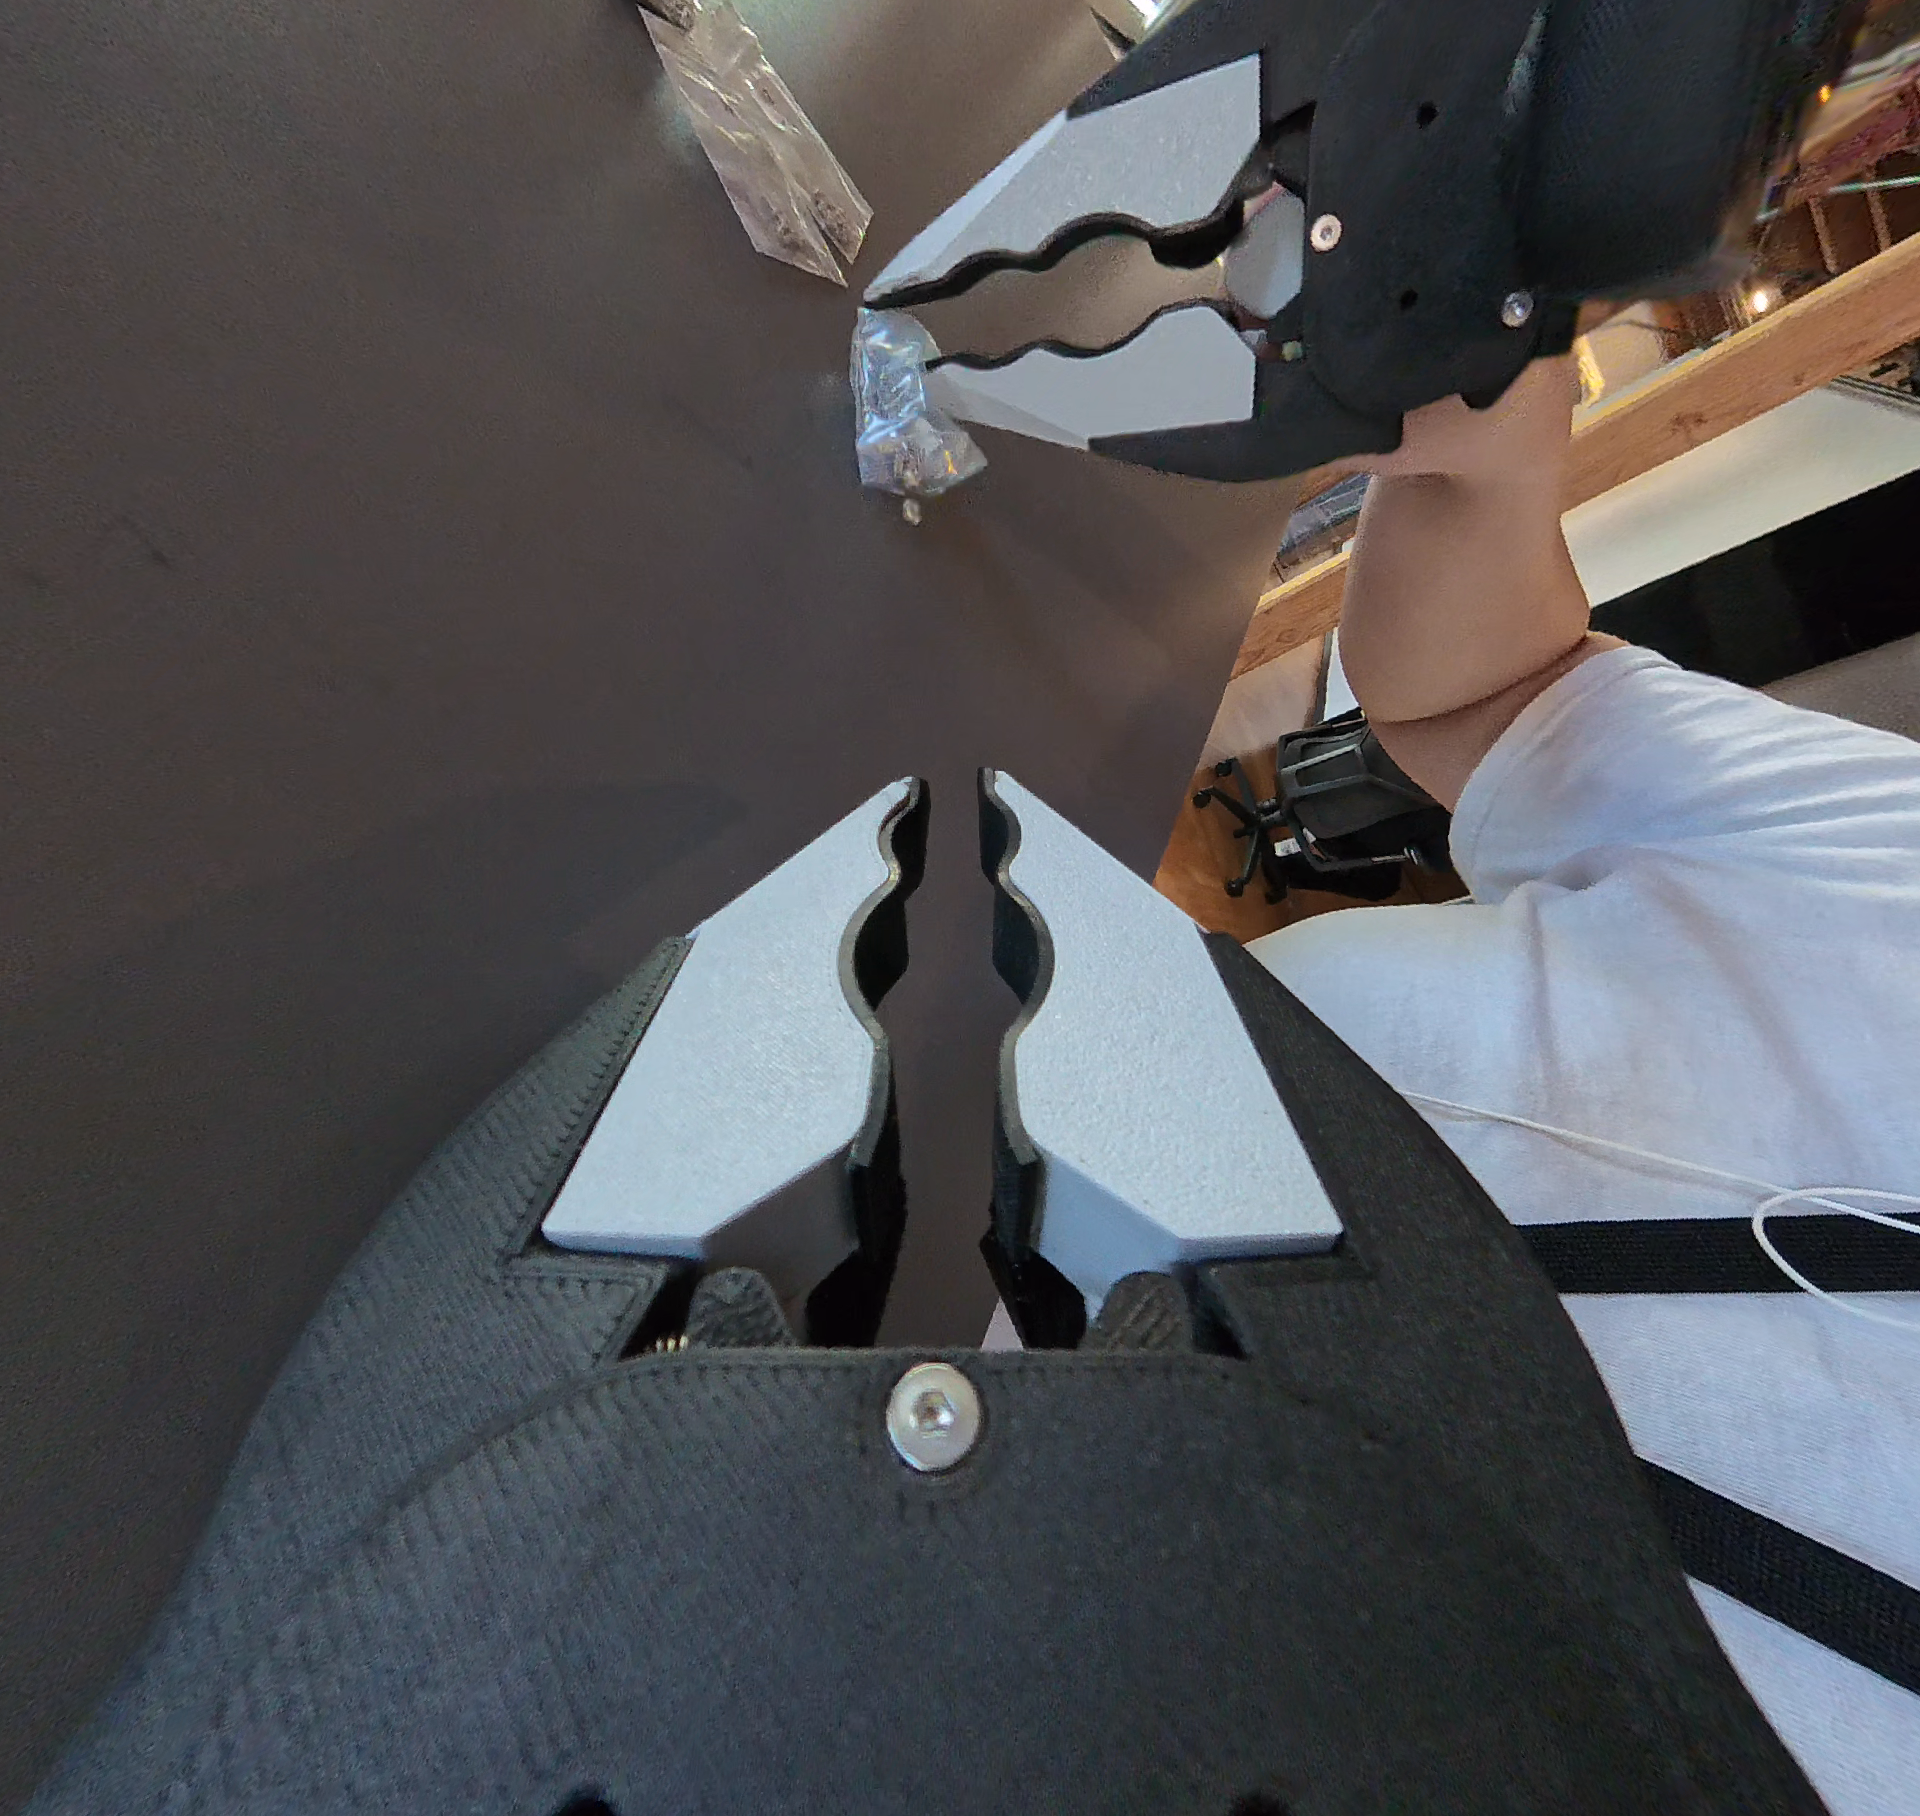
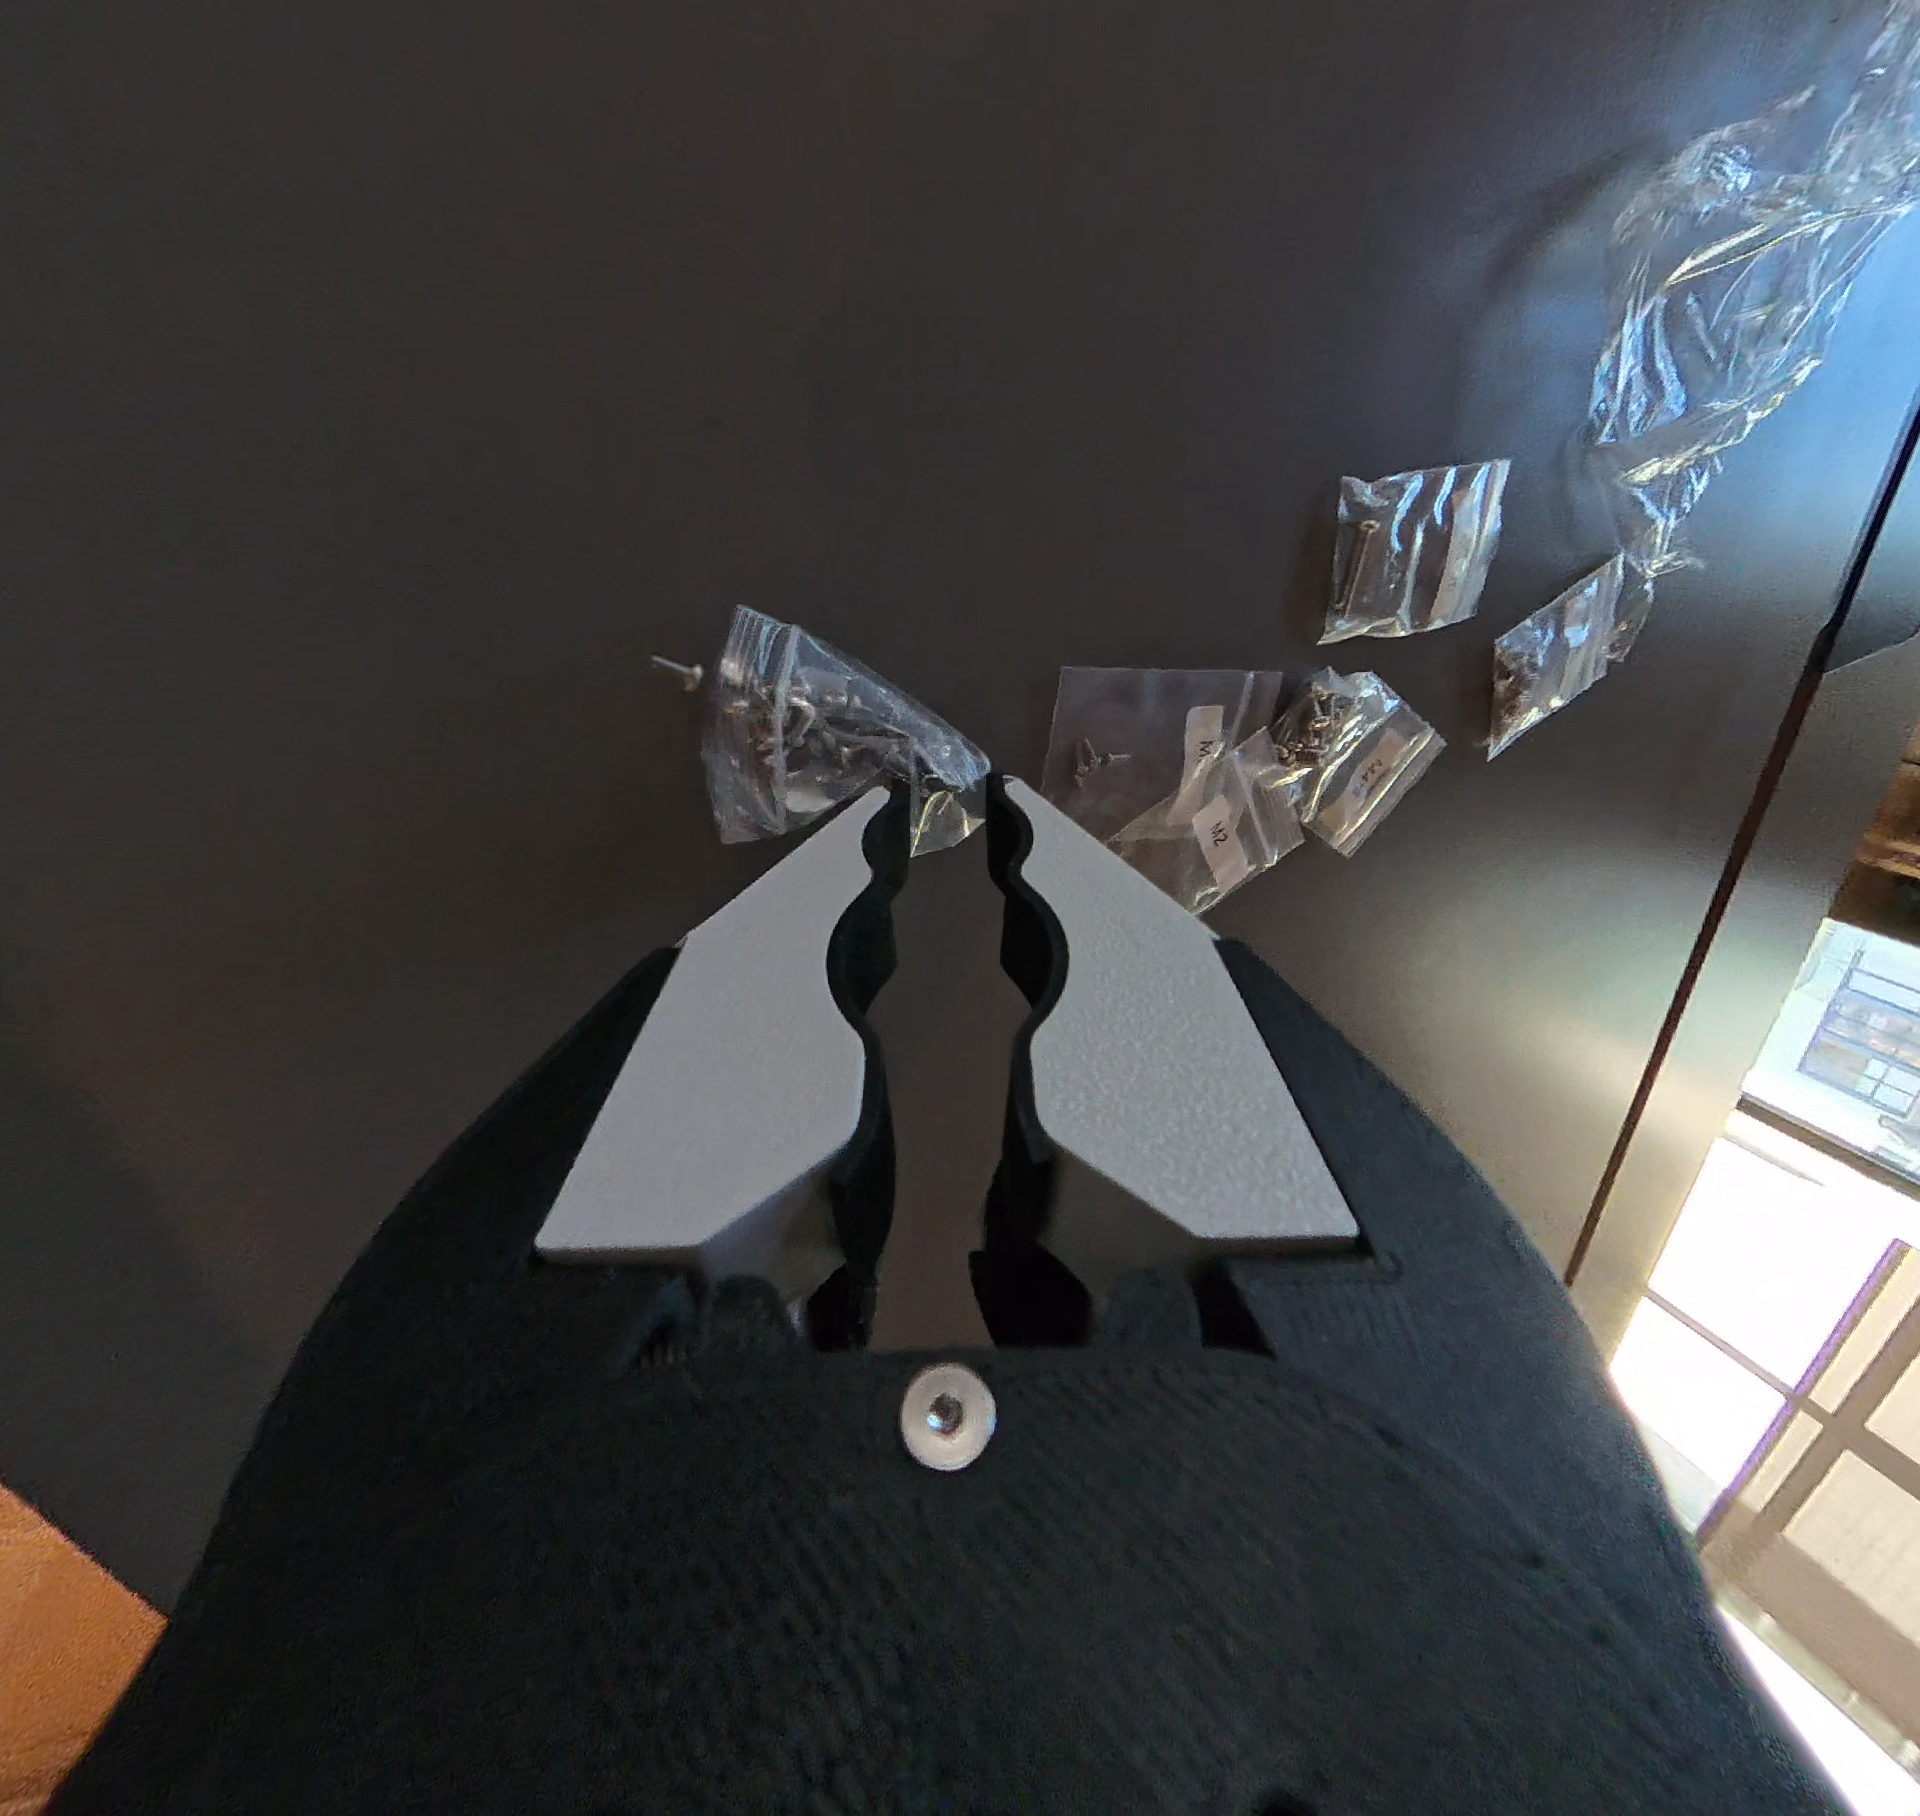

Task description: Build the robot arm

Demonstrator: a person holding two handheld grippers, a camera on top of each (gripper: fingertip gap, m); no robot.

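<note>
My right gripper (image 2: 940,792) is pinched on the corner of a small clear bag of screws (image 2: 821,722) on the dark table (image 2: 520,312). The bag fans out to the left of its tips, and one loose screw (image 2: 670,667) lies just beyond the bag. In the left wrist view the same right gripper (image 1: 900,330) comes in from the upper right with the bag (image 1: 906,416) at its tips and the screw (image 1: 912,511) below it. My left gripper (image 1: 952,787) is empty, its jaws closed to a thin slit, over bare table (image 1: 312,623) short of the bag.
Several more small clear bags of screws (image 2: 1340,748) lie to the right of the held one, with a large crumpled plastic wrap (image 2: 1745,260) beyond them. More bags lie far off in the left wrist view (image 1: 769,135). A person's arm (image 1: 1455,571) and white shirt (image 1: 1610,1039) are at the table's right edge. The left gripper's tips are roughly 15 centimeters from the right gripper's.
</note>
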